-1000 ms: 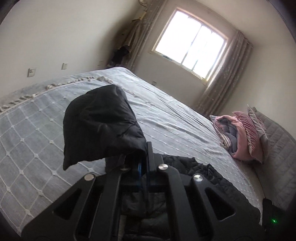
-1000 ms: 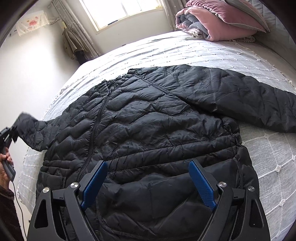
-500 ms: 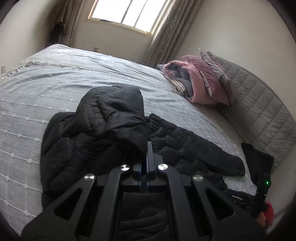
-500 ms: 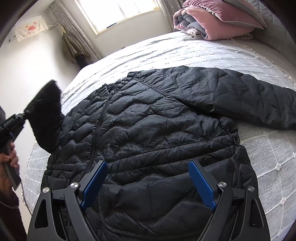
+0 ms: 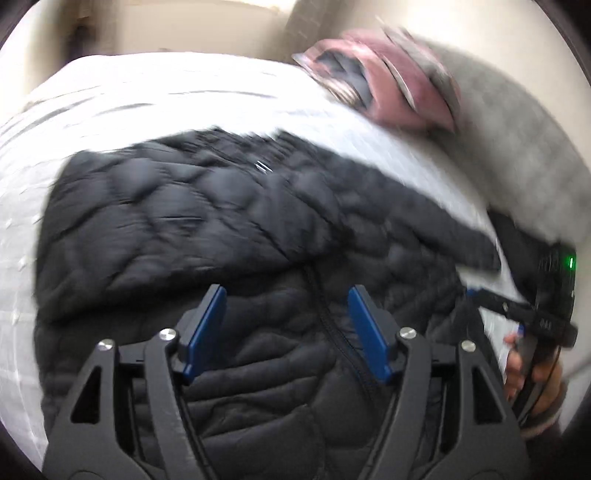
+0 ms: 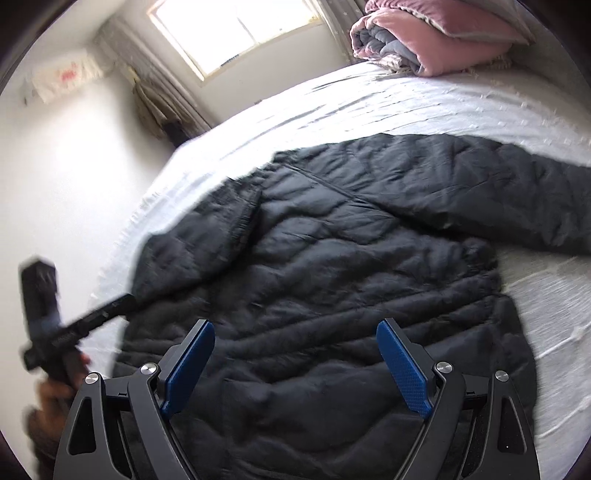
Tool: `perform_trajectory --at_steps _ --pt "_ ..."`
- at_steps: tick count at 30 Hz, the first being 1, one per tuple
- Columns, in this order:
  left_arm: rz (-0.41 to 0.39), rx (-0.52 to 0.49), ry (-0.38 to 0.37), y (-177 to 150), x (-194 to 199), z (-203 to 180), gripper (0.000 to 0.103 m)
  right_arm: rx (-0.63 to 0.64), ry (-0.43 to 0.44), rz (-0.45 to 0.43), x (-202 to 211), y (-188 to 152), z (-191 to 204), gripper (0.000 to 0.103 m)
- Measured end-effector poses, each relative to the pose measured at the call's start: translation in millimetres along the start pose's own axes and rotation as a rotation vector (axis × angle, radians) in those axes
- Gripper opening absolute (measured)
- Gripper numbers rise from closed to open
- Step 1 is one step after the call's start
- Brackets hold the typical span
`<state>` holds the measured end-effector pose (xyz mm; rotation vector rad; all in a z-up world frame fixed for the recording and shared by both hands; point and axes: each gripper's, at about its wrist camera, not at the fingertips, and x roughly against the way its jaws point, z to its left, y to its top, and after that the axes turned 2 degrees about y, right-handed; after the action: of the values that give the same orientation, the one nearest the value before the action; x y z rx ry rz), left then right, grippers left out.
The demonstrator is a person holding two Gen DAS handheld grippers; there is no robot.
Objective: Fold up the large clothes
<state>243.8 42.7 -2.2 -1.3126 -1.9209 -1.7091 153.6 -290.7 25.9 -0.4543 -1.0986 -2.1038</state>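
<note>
**Sleeve laid across the chest, next fold to set up**

Tools first, since they sit nearest: our left tool [image 5: 287,325] hangs over the jacket [image 5: 229,236] with its blue pads spreading apart and nothing between them, only quilted cloth below. Our right tool [image 6: 295,365] hovers above the jacket's lower front, its pads wide apart and empty too.

Just beyond the left tool, the sleeve [image 5: 155,221] lies folded in over the chest, across the zip [image 5: 325,314]. We judge that this first fold is down and the release is being finished. To do it well, we should lift the left tool straight clear so the pads do not drag the sleeve back off, then check that the cuff lies flat and inside the body's outline.

Farther out, the other sleeve [image 6: 480,192] stretches to the side over the bed [image 6: 369,99]. We think that one comes next: take it near the cuff and bring it across to match. Puffy, slippery cloth tends to spring open, so we should press each fold lightly.

Beyond, a pink quilt [image 6: 436,33] is rolled at the bed's head.
</note>
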Motion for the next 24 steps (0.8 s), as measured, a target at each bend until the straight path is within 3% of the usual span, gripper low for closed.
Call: perform_trajectory --at_steps 4,6,10,12,14,16,17,18,22,24 --pt "-0.091 0.147 0.064 -9.1 18.2 36.9 0.069 -0.132 0.204 0.0 -19.9 19.2 0.8 0.089" --pt "-0.155 0.184 0.064 -14.6 26.2 56.3 0.069 -0.138 0.225 0.018 -37.6 30.6 7.5 0.084" --pt "-0.216 0.218 0.124 -11.3 27.4 84.2 0.068 -0.1 0.124 0.103 -99.4 51.5 18.5 0.069" --pt "-0.252 0.244 0.137 -10.4 20.0 93.8 0.068 -0.099 0.115 0.129 -122.1 55.0 20.6 0.045" --pt "-0.265 0.289 0.107 -10.3 10.1 103.3 0.066 -0.084 0.128 0.123 -140.2 59.8 28.9 0.037" --pt "-0.28 0.322 0.102 -10.6 1.6 111.8 0.064 -0.046 0.105 0.1 -151.1 64.1 38.6 0.036" --pt "-0.282 0.333 0.108 -10.2 -2.4 115.0 0.063 -0.023 0.078 0.095 -154.0 65.1 41.9 0.029" --pt "-0.283 0.338 0.109 -10.2 -4.1 117.2 0.063 0.005 0.044 0.089 -155.7 66.3 46.3 0.011" --pt "-0.235 0.348 0.112 -10.8 -16.7 120.2 0.063 0.056 0.017 -0.009 -134.2 67.4 49.7 0.006" --pt "-0.18 0.326 0.151 -12.7 -26.7 116.4 0.063 0.054 -0.061 0.003 -132.5 66.3 41.9 0.006"
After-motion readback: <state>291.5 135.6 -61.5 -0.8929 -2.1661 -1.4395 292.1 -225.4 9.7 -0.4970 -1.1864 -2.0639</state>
